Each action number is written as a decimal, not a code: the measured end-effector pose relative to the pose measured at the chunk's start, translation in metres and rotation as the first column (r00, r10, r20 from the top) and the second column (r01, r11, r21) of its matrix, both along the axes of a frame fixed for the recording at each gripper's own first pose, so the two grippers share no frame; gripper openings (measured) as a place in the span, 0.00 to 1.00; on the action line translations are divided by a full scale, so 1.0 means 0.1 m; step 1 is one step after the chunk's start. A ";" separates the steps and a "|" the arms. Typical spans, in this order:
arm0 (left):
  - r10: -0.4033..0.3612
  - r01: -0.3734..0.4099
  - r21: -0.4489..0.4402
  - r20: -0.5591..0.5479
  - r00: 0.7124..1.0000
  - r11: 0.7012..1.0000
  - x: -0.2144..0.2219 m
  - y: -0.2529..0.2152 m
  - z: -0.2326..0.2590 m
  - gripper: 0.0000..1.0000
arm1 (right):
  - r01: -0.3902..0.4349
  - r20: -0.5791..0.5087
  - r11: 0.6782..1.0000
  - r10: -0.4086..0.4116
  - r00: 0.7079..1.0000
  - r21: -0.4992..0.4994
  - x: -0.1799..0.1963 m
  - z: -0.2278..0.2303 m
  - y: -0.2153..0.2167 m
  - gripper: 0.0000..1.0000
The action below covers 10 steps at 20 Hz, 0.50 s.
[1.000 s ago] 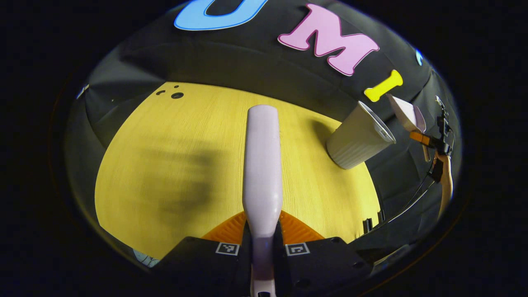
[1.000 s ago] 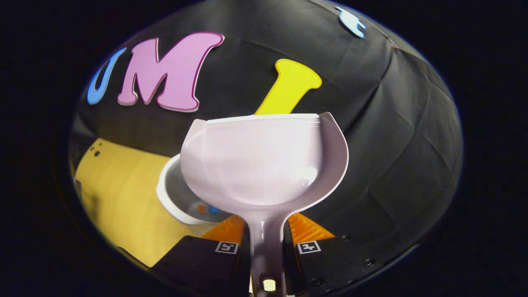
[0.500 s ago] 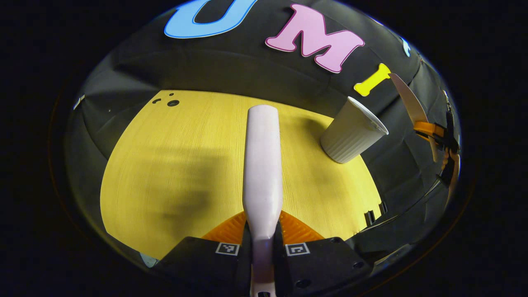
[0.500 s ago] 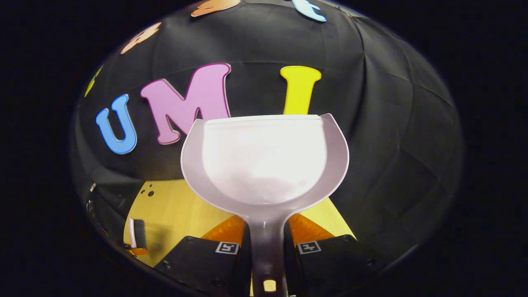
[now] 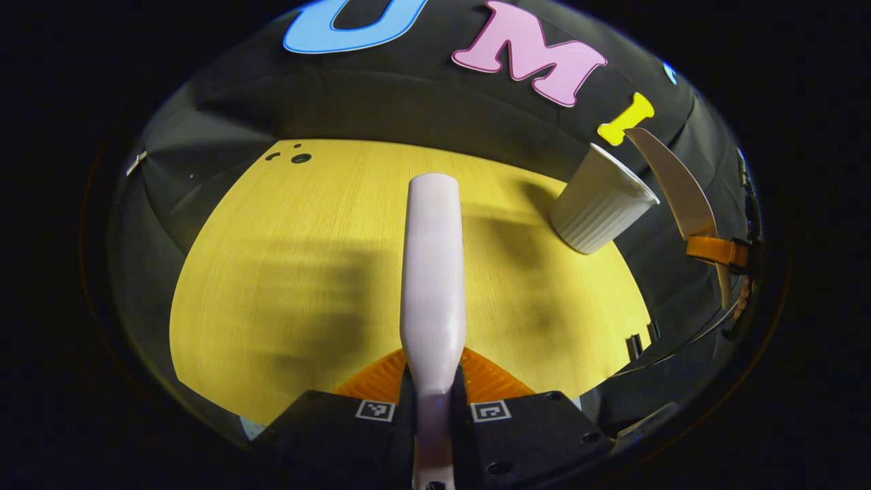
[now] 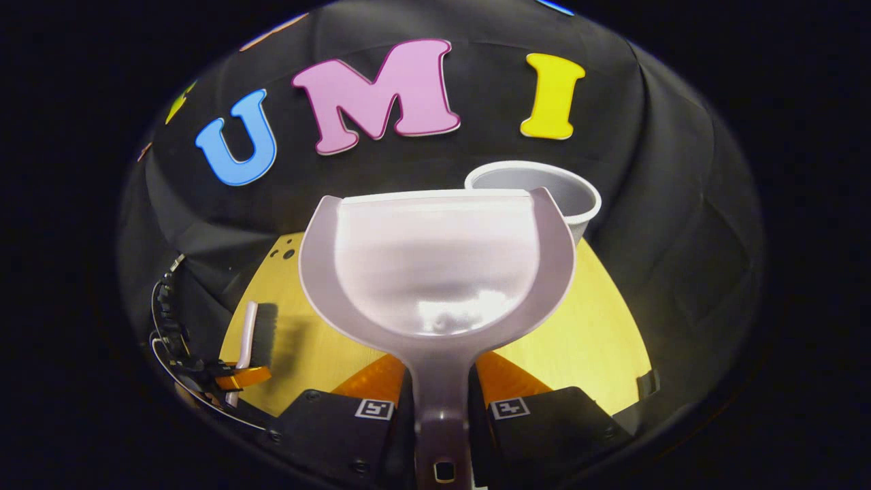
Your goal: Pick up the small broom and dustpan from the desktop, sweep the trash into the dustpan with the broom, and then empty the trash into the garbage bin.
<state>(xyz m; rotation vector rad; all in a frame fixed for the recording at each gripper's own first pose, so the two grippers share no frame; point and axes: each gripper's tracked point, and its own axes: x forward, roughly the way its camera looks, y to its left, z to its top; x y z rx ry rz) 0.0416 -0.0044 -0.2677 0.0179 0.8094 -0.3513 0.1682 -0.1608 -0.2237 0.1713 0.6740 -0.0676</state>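
White dustpan (image 6: 435, 272) in right gripper (image 6: 441, 408) hides half the bin (image 6: 544, 194)

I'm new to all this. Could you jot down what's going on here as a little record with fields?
Left hand-held gripper: shut on broom, held over the table
Right hand-held gripper: shut on dustpan, raised above the table
Dustpan contents: looks empty
Bin: white, ribbed, upright at the table's far right corner
Table: yellow wood, no trash visible on it
Likely stage: trash seemingly already dumped
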 end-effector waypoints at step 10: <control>-0.010 0.014 0.098 -0.035 0.999 0.995 0.24 0.17 -0.42 0.26 | -0.098 -0.209 0.995 0.098 0.973 0.011 -0.12 -0.44 0.07 0.37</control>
